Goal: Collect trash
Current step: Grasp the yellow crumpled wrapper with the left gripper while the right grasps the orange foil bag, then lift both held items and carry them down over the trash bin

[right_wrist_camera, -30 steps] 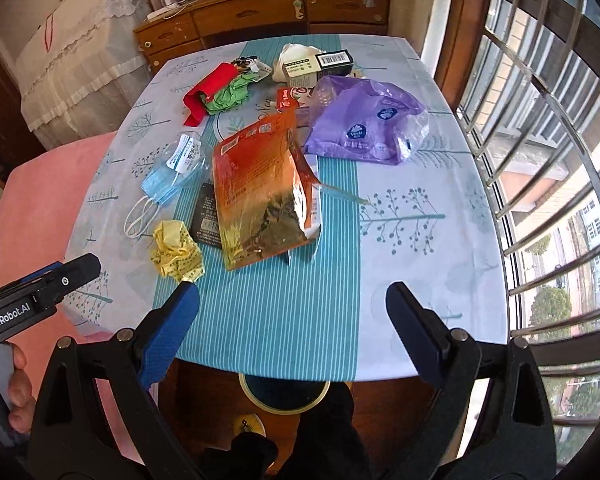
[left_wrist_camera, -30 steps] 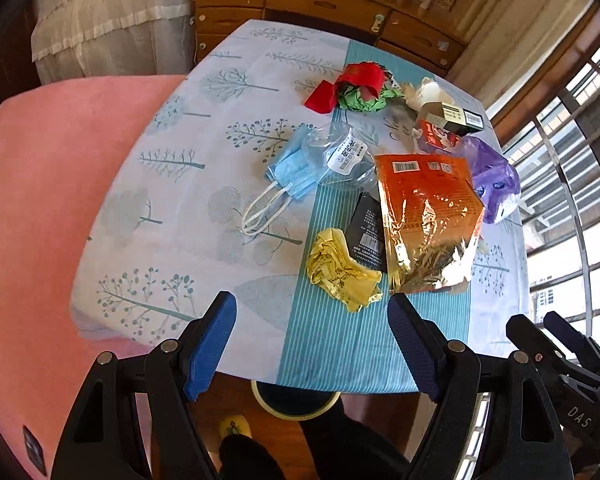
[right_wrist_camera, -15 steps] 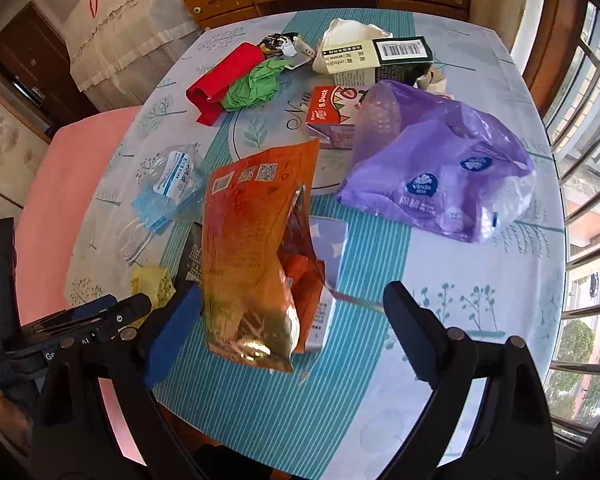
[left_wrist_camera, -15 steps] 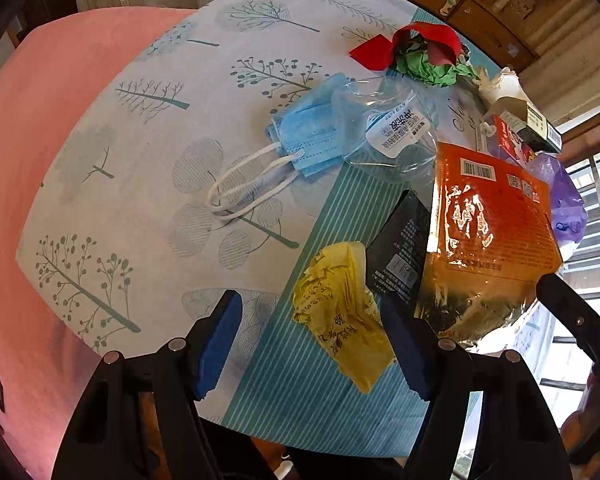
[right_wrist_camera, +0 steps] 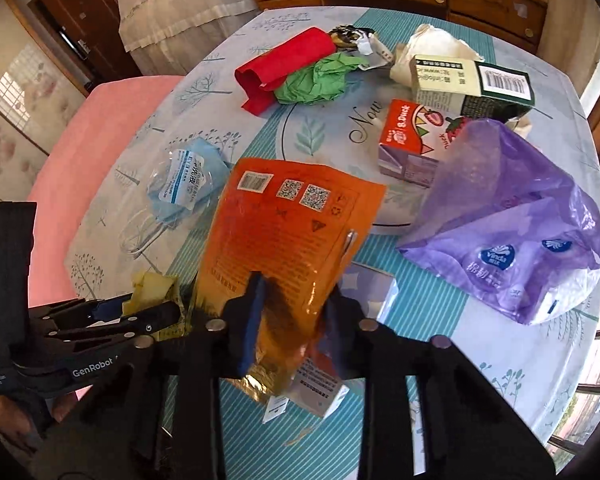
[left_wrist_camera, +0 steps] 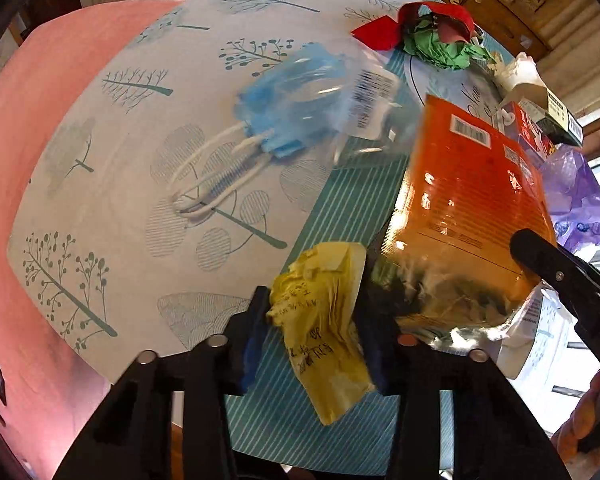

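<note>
My left gripper (left_wrist_camera: 312,332) is shut on a crumpled yellow wrapper (left_wrist_camera: 320,340) at the near edge of the table; the wrapper also shows in the right wrist view (right_wrist_camera: 156,288). My right gripper (right_wrist_camera: 296,312) is shut on the lower end of an orange and gold foil snack bag (right_wrist_camera: 288,248), which also shows in the left wrist view (left_wrist_camera: 468,216). A black packet (left_wrist_camera: 380,240) lies half hidden between the wrapper and the bag. The left gripper (right_wrist_camera: 112,320) sits just left of the right one.
On the tree-print tablecloth (right_wrist_camera: 500,368) lie a blue face mask in clear plastic (right_wrist_camera: 188,184), red and green crumpled paper (right_wrist_camera: 300,72), a purple plastic bag (right_wrist_camera: 512,232), a small red carton (right_wrist_camera: 412,140), a cream and dark box (right_wrist_camera: 472,84), and a white card under the orange bag (right_wrist_camera: 320,388). A pink seat (left_wrist_camera: 28,120) is at left.
Both grippers moved forward to the table's near edge and closed. The left one shut on the yellow wrapper, the right one shut on the orange bag.
</note>
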Demonstrator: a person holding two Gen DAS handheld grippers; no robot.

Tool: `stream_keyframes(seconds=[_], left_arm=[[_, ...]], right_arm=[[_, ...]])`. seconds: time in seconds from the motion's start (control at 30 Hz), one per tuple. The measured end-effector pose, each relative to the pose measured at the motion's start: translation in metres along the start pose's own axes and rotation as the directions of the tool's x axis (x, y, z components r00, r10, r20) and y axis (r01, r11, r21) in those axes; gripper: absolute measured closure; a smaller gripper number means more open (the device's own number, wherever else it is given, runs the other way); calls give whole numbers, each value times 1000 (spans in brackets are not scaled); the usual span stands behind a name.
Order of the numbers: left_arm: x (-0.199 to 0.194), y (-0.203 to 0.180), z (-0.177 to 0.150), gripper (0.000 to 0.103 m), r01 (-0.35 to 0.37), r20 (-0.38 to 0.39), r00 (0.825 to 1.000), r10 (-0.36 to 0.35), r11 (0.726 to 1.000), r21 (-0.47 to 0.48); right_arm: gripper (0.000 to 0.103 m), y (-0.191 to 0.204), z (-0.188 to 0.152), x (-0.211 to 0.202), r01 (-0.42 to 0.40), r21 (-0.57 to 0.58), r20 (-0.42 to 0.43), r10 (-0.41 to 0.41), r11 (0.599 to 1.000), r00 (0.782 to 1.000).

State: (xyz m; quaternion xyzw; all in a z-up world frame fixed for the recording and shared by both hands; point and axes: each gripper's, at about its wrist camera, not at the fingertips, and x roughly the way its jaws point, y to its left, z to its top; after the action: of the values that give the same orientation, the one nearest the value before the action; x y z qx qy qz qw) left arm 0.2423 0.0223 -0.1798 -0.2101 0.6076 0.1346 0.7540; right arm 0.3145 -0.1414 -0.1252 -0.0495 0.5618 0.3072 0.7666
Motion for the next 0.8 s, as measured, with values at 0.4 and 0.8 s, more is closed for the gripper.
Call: stream_keyframes(seconds=[0.4, 0.8], left_arm=[[-30, -20, 1, 75, -73, 86, 994, 63, 990, 118], [-127, -10, -25, 75, -46, 201, 979, -13, 957, 285]], right_arm=[[101, 9, -9, -33, -24, 27, 84, 21, 999, 996], [103, 45, -39, -115, 21, 88, 231, -41, 996, 972]])
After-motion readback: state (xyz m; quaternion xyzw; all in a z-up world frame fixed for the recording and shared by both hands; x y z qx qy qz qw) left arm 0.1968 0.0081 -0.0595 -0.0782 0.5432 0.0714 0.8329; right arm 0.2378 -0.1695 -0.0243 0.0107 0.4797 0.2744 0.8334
